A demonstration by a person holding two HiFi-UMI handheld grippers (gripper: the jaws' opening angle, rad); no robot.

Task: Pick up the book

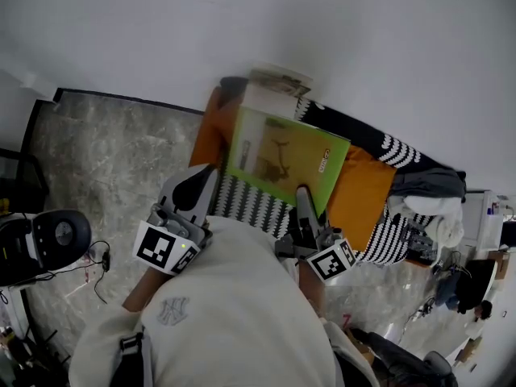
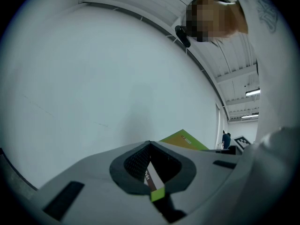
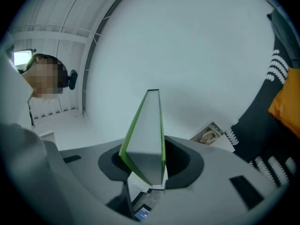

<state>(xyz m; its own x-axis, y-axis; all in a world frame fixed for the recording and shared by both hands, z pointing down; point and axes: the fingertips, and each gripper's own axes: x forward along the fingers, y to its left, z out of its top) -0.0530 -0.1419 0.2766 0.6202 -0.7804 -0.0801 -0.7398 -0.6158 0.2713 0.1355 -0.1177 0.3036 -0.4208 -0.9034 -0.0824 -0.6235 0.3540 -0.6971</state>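
1. Head view: the green book (image 1: 282, 156) sits at frame centre, held tilted above striped bedding (image 1: 250, 204).
2. Right gripper (image 3: 150, 168) pinches its lower edge; left gripper (image 2: 151, 175) nips what looks like its corner.
3. The lift seems in hand; next, raise both grips evenly.

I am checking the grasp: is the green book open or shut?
Shut. The right tool grips the green book edge-on, and both green covers lie against the white page block; no pages are spread.

Green book (image 1: 286, 158), apparently aloft, tilted
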